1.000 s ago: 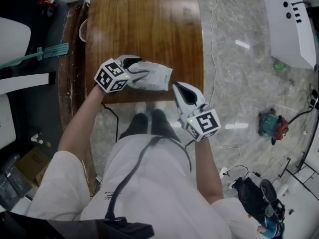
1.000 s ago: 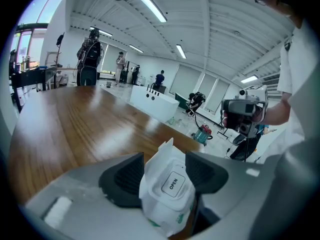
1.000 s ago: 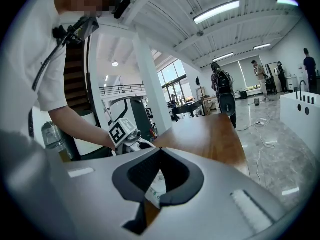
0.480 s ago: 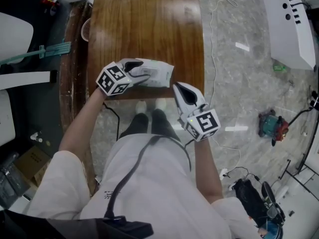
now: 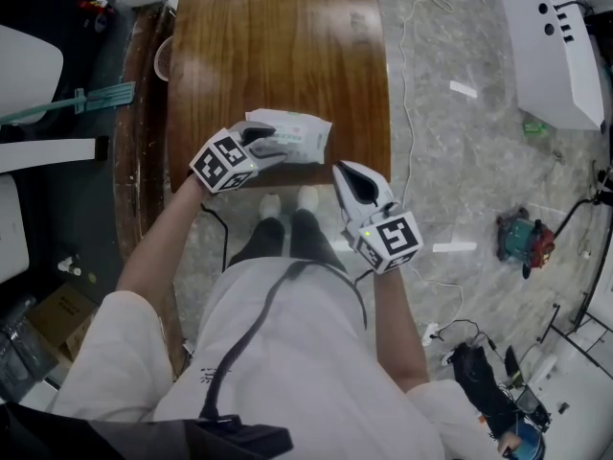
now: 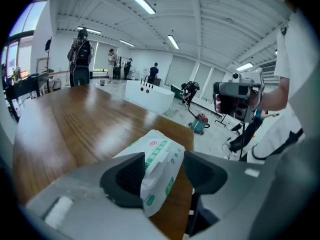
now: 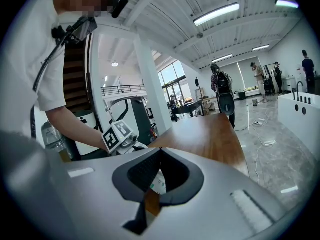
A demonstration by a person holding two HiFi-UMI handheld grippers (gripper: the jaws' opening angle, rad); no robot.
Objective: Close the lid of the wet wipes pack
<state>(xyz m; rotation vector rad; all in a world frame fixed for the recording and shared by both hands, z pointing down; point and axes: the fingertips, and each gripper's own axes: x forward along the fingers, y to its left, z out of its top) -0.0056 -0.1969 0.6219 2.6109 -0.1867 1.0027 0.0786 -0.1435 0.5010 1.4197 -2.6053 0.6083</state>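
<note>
The white wet wipes pack (image 5: 302,134) with green print lies flat near the front edge of the wooden table (image 5: 278,36). My left gripper (image 5: 268,140) reaches over its left part. In the left gripper view the pack (image 6: 160,161) sits between the jaws, which have just been closing. One pad lies against the pack's side, and a strip of table shows beside the other, so the pads do not clamp it. My right gripper (image 5: 347,169) hovers off the table's front right edge with its tips together and nothing held. In its own view the right gripper (image 7: 158,151) frames the pack (image 7: 160,184).
The table's front edge runs just behind both grippers, with the person's legs and feet (image 5: 287,218) below it. Cables and a red and green device (image 5: 522,242) lie on the marble floor at right, by a white machine (image 5: 556,46). Several people stand far off (image 6: 80,59).
The left gripper has swung toward the table's front edge and turned a little, with its jaws narrower round the pack. The pack has stayed where it lay. The right gripper has barely shifted.
</note>
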